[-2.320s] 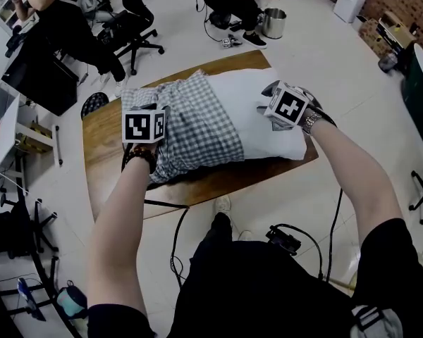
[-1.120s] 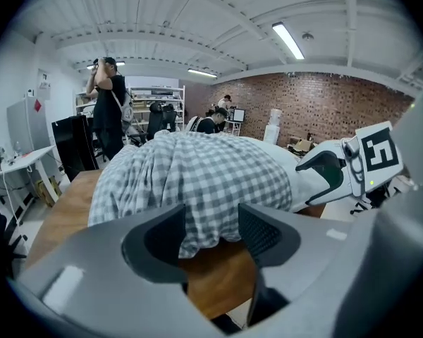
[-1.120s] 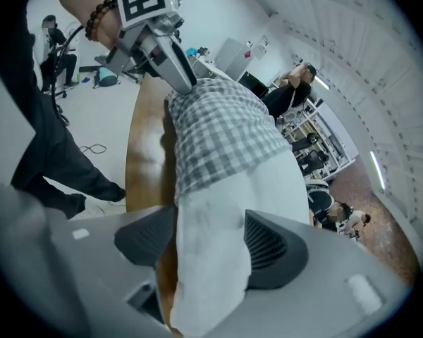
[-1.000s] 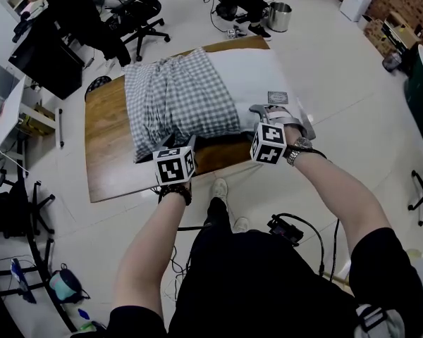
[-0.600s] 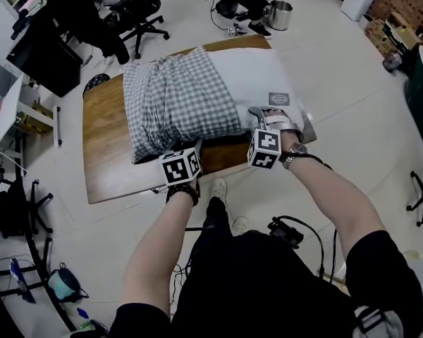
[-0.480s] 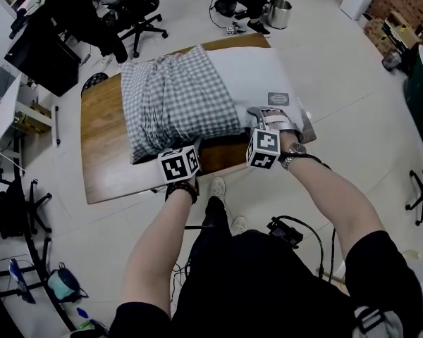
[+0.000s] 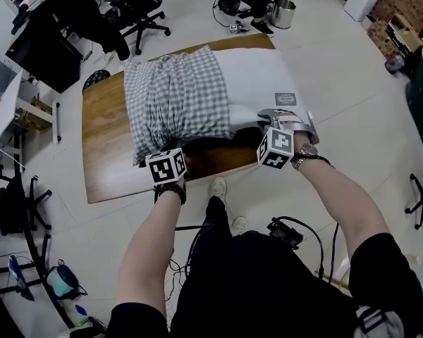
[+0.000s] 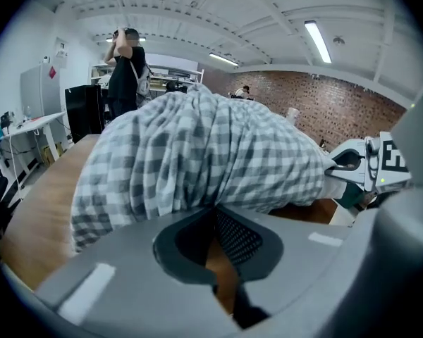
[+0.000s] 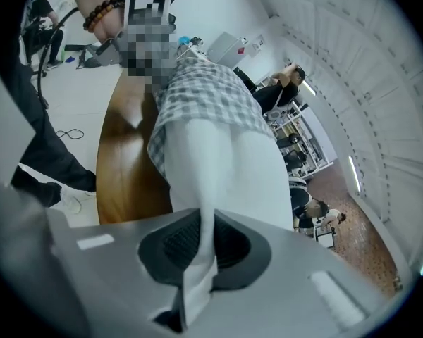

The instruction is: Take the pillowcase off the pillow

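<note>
A white pillow (image 7: 257, 83) lies on the wooden table (image 7: 106, 139), its left half inside a grey checked pillowcase (image 7: 176, 97). At the near edge, my left gripper (image 7: 170, 148) has just been closing and now stands shut on the pillowcase's (image 8: 197, 153) lower hem, whose folds run down into the left gripper's (image 8: 215, 208) tips. My right gripper (image 7: 264, 115) has also just been closing. The right gripper (image 9: 206, 220) is shut on the bare pillow's (image 9: 225, 167) near corner, with white cloth between the pads.
People sit on office chairs (image 7: 137, 5) behind the table. A metal bucket (image 7: 283, 13) stands on the floor at the back right and a black cabinet (image 7: 42, 48) at the left. Cables (image 7: 187, 227) and my own shoe (image 7: 217, 186) lie under the near edge.
Both grippers came down from over the pillow to its near edge. In the last half second the left one shifted left along the hem and the right one slightly right.
</note>
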`<state>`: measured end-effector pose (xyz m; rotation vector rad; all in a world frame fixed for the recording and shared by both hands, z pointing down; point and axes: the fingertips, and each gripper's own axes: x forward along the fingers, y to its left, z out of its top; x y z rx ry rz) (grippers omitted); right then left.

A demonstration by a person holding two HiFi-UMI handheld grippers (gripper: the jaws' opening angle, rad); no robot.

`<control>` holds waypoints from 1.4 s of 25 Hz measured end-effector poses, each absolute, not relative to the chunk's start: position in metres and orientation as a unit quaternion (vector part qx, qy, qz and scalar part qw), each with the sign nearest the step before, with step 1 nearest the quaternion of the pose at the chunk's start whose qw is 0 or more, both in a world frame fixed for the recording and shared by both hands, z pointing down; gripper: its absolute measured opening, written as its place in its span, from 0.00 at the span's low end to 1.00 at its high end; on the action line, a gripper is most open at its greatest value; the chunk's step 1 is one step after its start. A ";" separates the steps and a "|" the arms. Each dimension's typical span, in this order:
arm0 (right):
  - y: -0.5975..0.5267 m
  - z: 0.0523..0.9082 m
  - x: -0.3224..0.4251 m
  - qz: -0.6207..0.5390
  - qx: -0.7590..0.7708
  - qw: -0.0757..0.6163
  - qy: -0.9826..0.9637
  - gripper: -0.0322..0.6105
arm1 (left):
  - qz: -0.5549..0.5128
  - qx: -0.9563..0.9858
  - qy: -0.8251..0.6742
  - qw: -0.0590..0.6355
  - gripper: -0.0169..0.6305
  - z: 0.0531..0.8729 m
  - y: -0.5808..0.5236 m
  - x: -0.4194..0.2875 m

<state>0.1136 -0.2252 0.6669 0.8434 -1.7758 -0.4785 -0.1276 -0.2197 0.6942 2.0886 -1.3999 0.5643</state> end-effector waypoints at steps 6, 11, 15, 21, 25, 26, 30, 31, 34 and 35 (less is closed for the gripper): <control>-0.224 0.662 0.130 -0.194 0.363 0.530 -0.742 0.07 | 0.183 0.764 -0.545 0.294 0.03 0.688 -0.220 -0.164; -0.220 0.659 0.144 -0.197 0.366 0.531 -0.739 0.07 | 0.169 0.749 -0.563 0.304 0.03 0.685 -0.222 -0.195; -0.221 0.655 0.148 -0.194 0.368 0.529 -0.740 0.07 | 0.162 0.741 -0.574 0.309 0.03 0.679 -0.225 -0.211; -0.216 0.655 0.143 -0.180 0.365 0.530 -0.744 0.07 | 0.168 0.735 -0.580 0.309 0.03 0.675 -0.223 -0.232; -0.206 0.659 0.130 -0.170 0.343 0.518 -0.765 0.14 | 0.183 0.737 -0.564 0.325 0.05 0.682 -0.212 -0.219; -0.204 0.659 0.126 -0.168 0.335 0.514 -0.772 0.20 | 0.184 0.738 -0.558 0.330 0.07 0.682 -0.209 -0.218; -0.188 0.653 0.122 -0.150 0.322 0.495 -0.793 0.31 | 0.181 0.747 -0.548 0.331 0.13 0.671 -0.193 -0.216; -0.182 0.651 0.121 -0.150 0.320 0.490 -0.797 0.32 | 0.180 0.749 -0.547 0.327 0.13 0.668 -0.189 -0.215; -0.166 0.641 0.107 -0.167 0.310 0.474 -0.807 0.32 | 0.177 0.757 -0.547 0.312 0.13 0.655 -0.180 -0.218; -0.162 0.637 0.101 -0.171 0.308 0.469 -0.810 0.32 | 0.176 0.759 -0.547 0.306 0.13 0.650 -0.177 -0.219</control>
